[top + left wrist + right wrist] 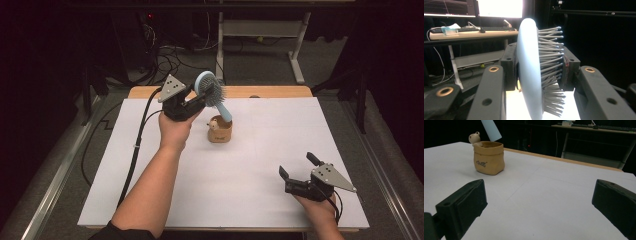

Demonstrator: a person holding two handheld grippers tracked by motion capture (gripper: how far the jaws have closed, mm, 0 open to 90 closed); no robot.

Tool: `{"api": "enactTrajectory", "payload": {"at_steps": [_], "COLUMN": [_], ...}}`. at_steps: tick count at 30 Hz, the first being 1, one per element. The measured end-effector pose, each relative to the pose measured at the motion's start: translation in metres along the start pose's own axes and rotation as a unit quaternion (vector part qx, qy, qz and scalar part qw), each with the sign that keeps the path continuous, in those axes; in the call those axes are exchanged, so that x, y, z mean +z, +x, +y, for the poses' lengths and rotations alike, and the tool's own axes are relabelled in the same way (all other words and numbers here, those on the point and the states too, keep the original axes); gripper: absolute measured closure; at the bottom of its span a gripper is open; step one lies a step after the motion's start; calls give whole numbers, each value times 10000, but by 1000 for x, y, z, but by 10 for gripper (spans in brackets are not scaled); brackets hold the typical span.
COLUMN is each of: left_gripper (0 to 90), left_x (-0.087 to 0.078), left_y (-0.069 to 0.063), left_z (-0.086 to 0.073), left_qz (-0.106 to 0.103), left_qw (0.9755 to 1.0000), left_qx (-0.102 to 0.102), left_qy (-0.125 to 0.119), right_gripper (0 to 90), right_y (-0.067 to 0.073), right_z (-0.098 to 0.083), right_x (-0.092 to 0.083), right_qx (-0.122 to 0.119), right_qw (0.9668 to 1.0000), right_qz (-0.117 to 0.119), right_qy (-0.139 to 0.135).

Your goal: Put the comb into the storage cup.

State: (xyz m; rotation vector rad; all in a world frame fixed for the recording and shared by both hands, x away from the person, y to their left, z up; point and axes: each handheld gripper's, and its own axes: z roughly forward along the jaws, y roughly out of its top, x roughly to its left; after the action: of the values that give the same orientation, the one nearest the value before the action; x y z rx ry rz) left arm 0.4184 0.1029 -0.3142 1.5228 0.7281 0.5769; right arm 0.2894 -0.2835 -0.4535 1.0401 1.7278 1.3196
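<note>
A white table with a wooden far edge carries the scene, and the person's forearms come in from its near edge.

Toward the far left of the table, the left gripper is raised above the surface, with the left hand wrapped around its body and a black cable trailing down toward the near left edge. Its jaws are closed on the head of a light blue hairbrush. In the left gripper view the brush head stands edge-on between the two jaws: the smooth blue back lies against one pad, and the grey pins press against the other pad. In the high view the brush slants, head up and toward the far edge, with the handle pointing down and to the right.

Just right of that hand, near the middle of the far half of the table, a small tan ceramic pot shaped like a sack stands upright, with a little bear figure on its rim. The tip of the brush handle hangs over the pot's far rim; whether it touches cannot be told.

At the near right corner, the right gripper is held low over the table by the right hand. Its jaws are spread wide apart with nothing between them, pointing toward the pot, well apart from it.
</note>
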Motion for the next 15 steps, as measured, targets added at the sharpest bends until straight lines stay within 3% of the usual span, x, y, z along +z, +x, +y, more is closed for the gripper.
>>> {"api": "enactTrajectory", "payload": {"at_steps": [15], "left_gripper": [588], "left_x": [5], "left_y": [6], "left_z": [-15], "left_qz": [63], "left_qw": [9998], "left_qx": [-99], "left_qy": [172], "right_gripper": [1], "right_y": [-1], "right_z": [0], "right_x": [0], "right_qx": [1], "right_qw": [10000], "right_qz": [11], "right_qy": [-11]}}
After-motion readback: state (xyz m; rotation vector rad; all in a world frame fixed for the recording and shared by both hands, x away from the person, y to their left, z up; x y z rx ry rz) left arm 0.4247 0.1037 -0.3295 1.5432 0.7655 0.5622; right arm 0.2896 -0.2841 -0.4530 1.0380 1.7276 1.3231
